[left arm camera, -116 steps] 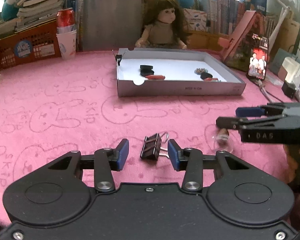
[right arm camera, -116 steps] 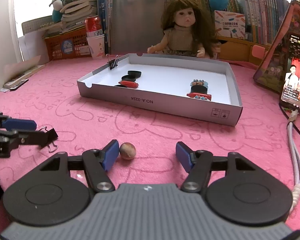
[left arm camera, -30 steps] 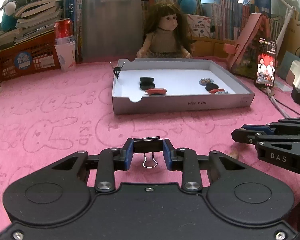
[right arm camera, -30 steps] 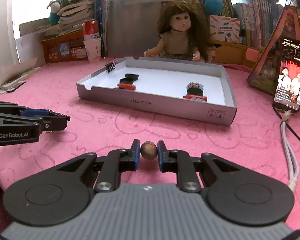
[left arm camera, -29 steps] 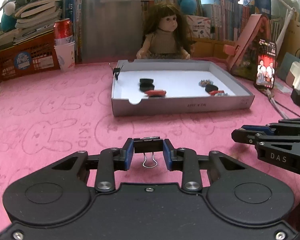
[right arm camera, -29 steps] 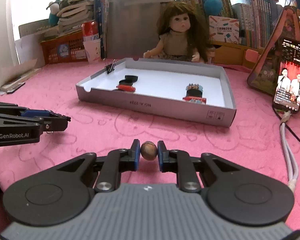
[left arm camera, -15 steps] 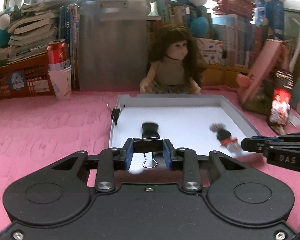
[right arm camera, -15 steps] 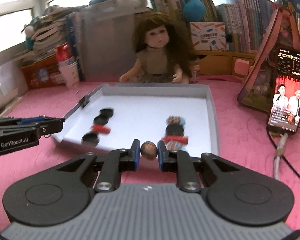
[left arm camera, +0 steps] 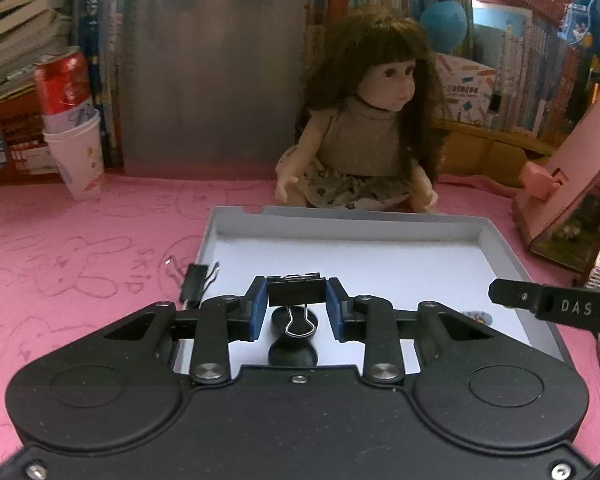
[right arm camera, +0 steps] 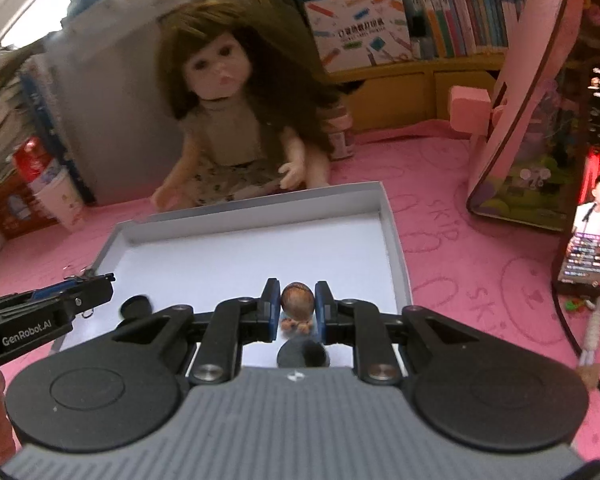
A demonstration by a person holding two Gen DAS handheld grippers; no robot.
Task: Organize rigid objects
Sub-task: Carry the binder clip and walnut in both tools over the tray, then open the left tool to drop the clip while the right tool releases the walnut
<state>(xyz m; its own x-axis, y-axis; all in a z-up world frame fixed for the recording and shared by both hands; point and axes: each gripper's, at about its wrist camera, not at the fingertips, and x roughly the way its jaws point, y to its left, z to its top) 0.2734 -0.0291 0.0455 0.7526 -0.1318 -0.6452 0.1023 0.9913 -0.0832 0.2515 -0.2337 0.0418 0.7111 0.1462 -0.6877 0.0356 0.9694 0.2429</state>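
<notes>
My left gripper is shut on a black binder clip and holds it above the left part of the white tray. Black round pieces lie on the tray floor below it. My right gripper is shut on a small brown ball and holds it above the right part of the tray. A black disc and a small colourful piece lie under it. Each gripper shows in the other's view, the right one and the left one.
Another binder clip is clipped on the tray's left wall. A doll sits just behind the tray. A paper cup with a red can stands at the back left. A phone with its cable and a pink stand are on the right.
Both grippers have moved forward and over the tray with their objects still held. The tray and the doll now look much nearer.
</notes>
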